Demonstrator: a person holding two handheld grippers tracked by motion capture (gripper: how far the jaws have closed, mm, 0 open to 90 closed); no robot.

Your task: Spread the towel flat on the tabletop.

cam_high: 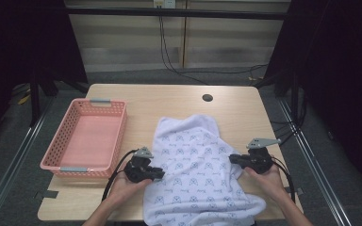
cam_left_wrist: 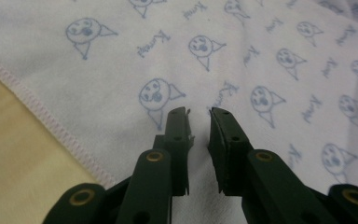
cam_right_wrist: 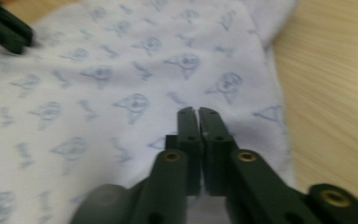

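A white towel (cam_high: pixel 193 160) printed with small blue faces and words lies rumpled on the wooden table (cam_high: pixel 169 99), its near end hanging over the front edge. My left gripper (cam_high: pixel 158 173) rests at the towel's left edge and points right; its jaws (cam_left_wrist: pixel 199 112) stand a narrow gap apart over the cloth (cam_left_wrist: pixel 121 60) with nothing between them. My right gripper (cam_high: pixel 232 158) sits at the towel's right edge and points left. Its jaws (cam_right_wrist: pixel 198 110) are shut together just above the cloth (cam_right_wrist: pixel 98 70), and no fold shows between them. The left gripper's jaws (cam_right_wrist: pixel 7 30) show far off.
A pink plastic basket (cam_high: pixel 118 136) with nothing in it stands on the table's left part, close to my left hand. A round cable hole (cam_high: pixel 207 98) lies near the back edge. The towel's pink-stitched hem (cam_left_wrist: pixel 42 112) runs beside bare wood (cam_left_wrist: pixel 9 154).
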